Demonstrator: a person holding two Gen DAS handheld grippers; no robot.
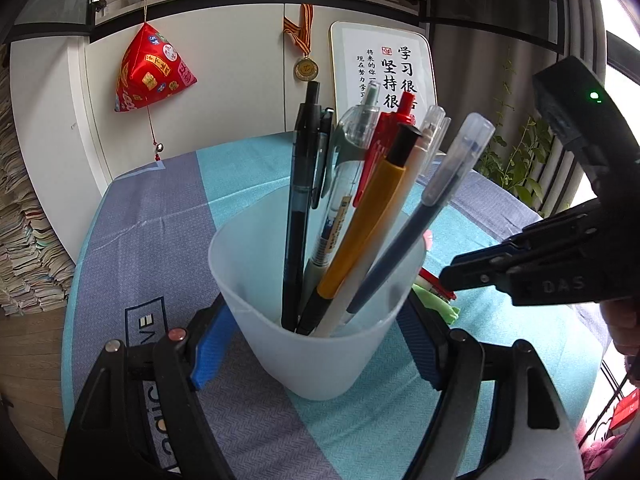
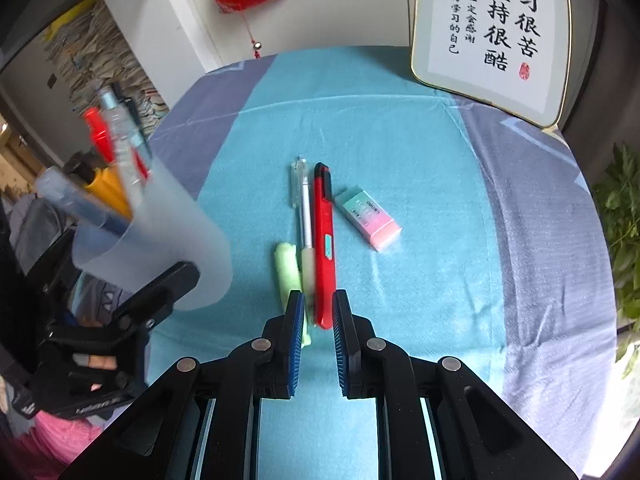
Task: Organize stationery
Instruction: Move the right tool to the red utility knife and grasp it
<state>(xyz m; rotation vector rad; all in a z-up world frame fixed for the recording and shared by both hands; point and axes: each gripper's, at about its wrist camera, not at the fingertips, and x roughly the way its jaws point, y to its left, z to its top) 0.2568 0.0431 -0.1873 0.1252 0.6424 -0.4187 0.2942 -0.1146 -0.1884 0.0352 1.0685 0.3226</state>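
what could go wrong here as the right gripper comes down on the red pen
1. The red pen lies right against the clear pen and green highlighter, so the right hand-held gripper, its jaws only narrowly apart, may pinch two or knock them askew.
2. The cup in the left hand-held gripper is already crowded with leaning pens; another may jam or tip it.

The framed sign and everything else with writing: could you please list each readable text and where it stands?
"学习很苦 坚持很酷": large characters on the framed sign.
"现在努力学习的自己": a small column on the same sign; the other small column is hard to read.
"DAS": on the right tool.
Eraser, yellow pen, red pouch: print too small or blurred.
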